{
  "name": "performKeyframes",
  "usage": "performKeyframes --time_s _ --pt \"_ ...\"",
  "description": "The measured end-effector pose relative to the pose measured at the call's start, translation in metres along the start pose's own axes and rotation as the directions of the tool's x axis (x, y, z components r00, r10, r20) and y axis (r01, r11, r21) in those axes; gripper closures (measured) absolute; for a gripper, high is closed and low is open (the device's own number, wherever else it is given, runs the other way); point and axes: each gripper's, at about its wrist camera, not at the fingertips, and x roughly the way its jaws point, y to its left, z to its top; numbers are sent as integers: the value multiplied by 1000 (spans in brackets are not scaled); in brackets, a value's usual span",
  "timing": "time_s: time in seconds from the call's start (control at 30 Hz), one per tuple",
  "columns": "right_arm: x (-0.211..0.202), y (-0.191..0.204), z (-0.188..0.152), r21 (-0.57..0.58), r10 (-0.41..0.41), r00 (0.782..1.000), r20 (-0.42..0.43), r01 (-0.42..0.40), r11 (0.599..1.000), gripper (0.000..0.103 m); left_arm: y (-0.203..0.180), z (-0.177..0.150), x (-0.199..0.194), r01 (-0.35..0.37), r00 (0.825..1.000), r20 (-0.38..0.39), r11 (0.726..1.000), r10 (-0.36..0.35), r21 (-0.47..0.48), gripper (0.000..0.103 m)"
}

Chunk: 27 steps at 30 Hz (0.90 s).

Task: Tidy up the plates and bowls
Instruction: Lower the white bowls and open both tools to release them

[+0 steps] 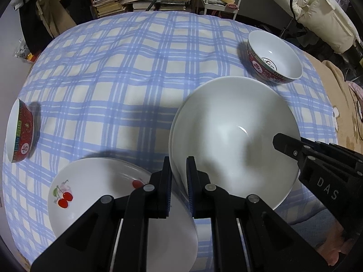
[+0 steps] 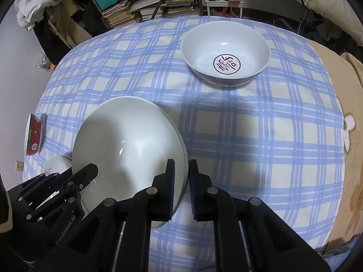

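The large plain white ceramic plate (image 1: 233, 136) is held tilted above the table, and I see both tools pinching its rim from opposite sides. My left gripper (image 1: 179, 181) is closed on the near left edge of this plate, with the rim standing between its two black fingers. My right gripper (image 2: 182, 181) is closed on the opposite edge in the same way; in the left wrist view it enters from the right side and reaches over the plate's rim. Just to the left of my left gripper, and partly under it, lies a white round plate with red cherry pictures (image 1: 90, 195), flat on the cloth. Far ahead and to the right of that gripper stands a white bowl with a red patterned outside and a dark round mark inside (image 1: 274, 59), upright. Far to the left a red patterned bowl (image 1: 21, 133) is seen side-on at the picture's edge. Everything rests on a blue and cream checked tablecloth (image 1: 118, 72).
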Motion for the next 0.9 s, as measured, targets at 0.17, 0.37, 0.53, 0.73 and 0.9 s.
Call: performKeyframes --time_s 0.17,0.37,0.53,0.73,0.9 --pt "-4 -3 2 18 19 1000 13 -19 1000 89 -1 0 -7 -10 1000 20 1000 10 1 90" --pt "-14 -5 5 26 35 998 50 -36 999 89 0 7 -27 -16 998 68 1000 16 -3 89" --pt "-31 -7 11 13 52 992 118 -54 998 89 -6 18 -48 -63 991 124 998 59 30 85" --pt "-51 -21 29 28 49 979 196 -55 998 78 -13 45 -61 -94 983 161 995 86 42 74" --pt "-63 -43 50 64 24 970 241 -40 997 44 -21 66 -65 -119 976 191 991 105 63 52"
